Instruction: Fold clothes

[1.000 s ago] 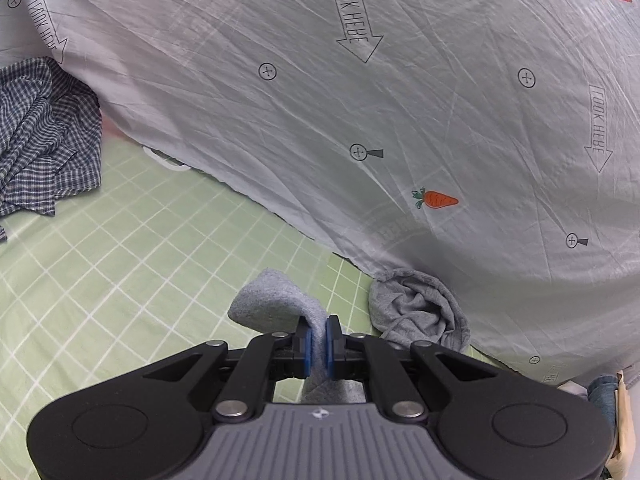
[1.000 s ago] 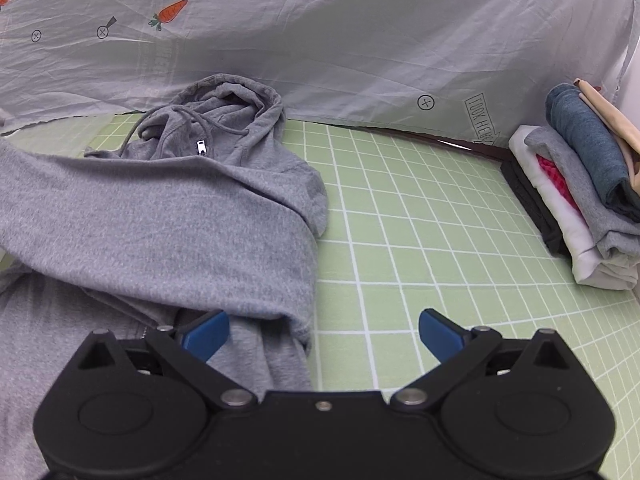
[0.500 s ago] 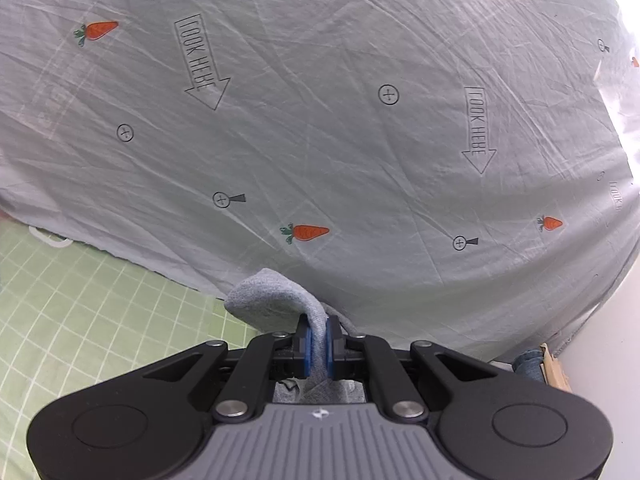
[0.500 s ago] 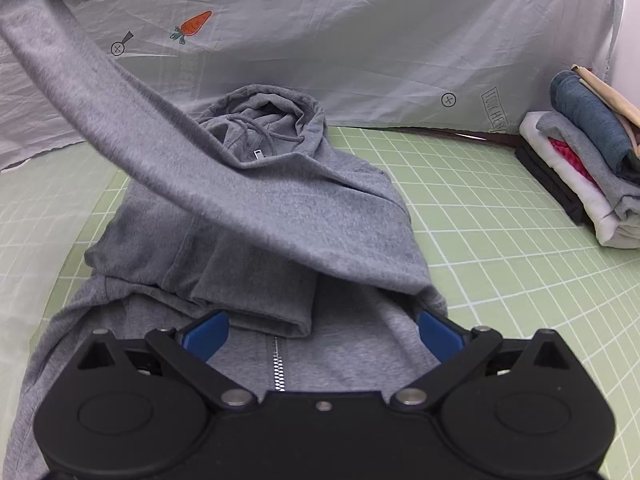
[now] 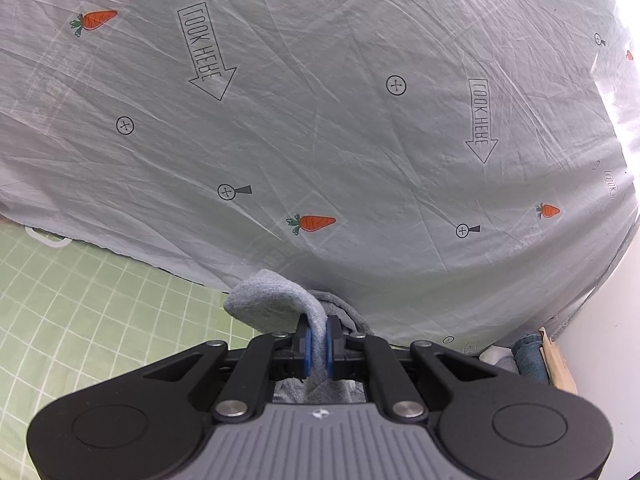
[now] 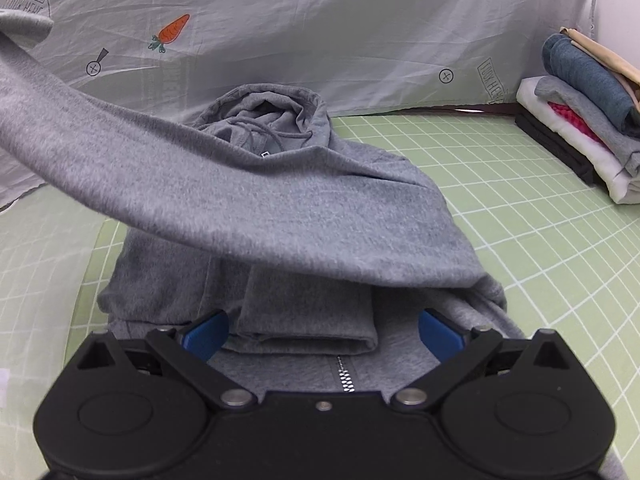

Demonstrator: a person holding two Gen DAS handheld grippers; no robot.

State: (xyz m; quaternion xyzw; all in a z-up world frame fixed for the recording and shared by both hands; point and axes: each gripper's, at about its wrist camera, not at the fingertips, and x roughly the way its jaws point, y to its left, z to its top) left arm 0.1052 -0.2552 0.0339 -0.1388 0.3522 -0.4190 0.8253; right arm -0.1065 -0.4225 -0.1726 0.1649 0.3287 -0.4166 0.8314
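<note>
Folding a grey zip hoodie (image 6: 280, 208) on a green gridded mat (image 6: 520, 216); work looks roughly midway. The left gripper (image 5: 319, 340) is clamping its blue pads on the grey cuff (image 5: 272, 304), and the sleeve (image 6: 120, 152) is hanging stretched in the air across the hoodie's body, from the far shoulder up toward the upper left of the right wrist view. The other sleeve (image 6: 304, 312) is lying already folded over the chest, its cuff end just above the zipper (image 6: 344, 380). The hood (image 6: 268, 112) is sitting bunched and unfolded at the far end, drawstrings showing.

The right gripper (image 6: 320, 332) is hovering over the lower front with fingers spread wide, holding nothing; whether it is touching the fabric cannot be told.

Judging what remains: laying the lifted sleeve down flat, tucking the hood, folding the body, then likely adding it to the stack of folded clothes (image 6: 580, 120) sitting at the mat's far right edge.

Writing: the pale backdrop sheet (image 5: 360, 140) is carrying printed arrows reading "LOOK HERE", showing upside down in the left wrist view, along with carrots and small crosshair circles. No brand readable on the hoodie; a small tag at the neck is too small to read.
</note>
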